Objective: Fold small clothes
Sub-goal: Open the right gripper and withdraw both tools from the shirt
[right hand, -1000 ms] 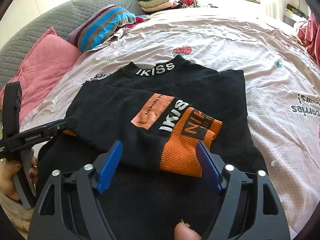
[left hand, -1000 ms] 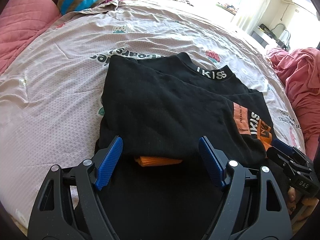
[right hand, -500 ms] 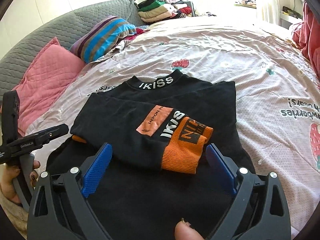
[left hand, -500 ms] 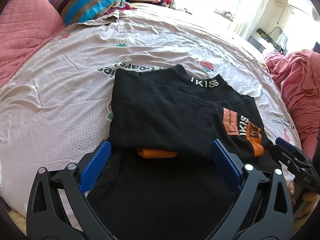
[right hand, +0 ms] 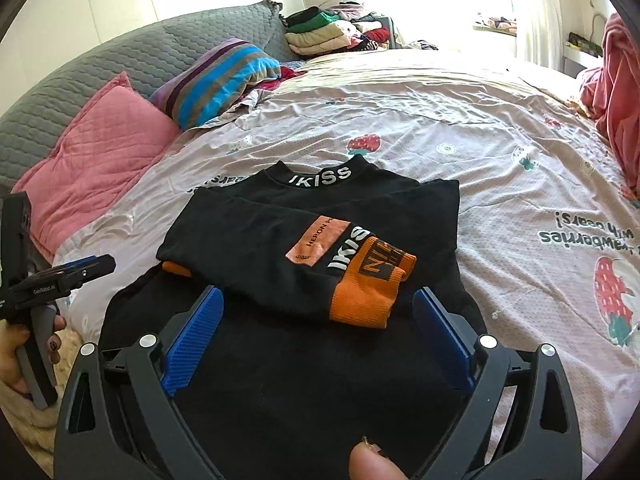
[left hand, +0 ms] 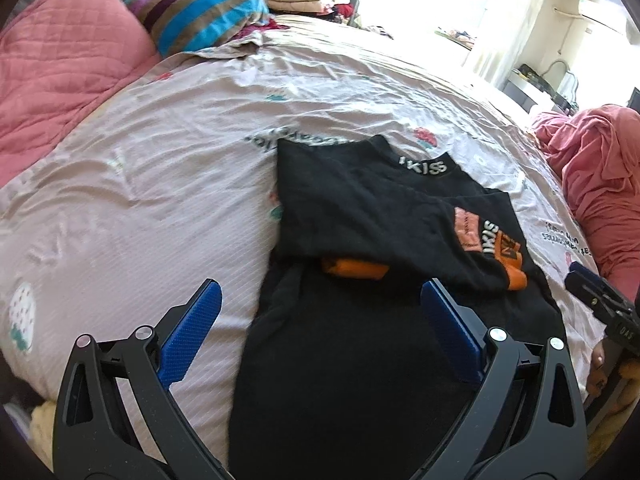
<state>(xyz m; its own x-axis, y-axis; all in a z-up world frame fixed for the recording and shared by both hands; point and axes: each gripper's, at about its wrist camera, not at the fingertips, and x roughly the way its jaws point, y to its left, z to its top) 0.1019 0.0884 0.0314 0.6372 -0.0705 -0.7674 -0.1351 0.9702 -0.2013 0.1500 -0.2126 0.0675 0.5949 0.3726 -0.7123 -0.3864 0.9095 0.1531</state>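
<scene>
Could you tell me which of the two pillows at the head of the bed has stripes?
The striped pillow, banded in blue, purple and tan; the pink pillow beside it is plain and quilted.

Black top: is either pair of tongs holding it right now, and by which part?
Nothing is held. The left tongs and right tongs both stand open above the black top, which lies on the bed with sleeves folded in.
</scene>
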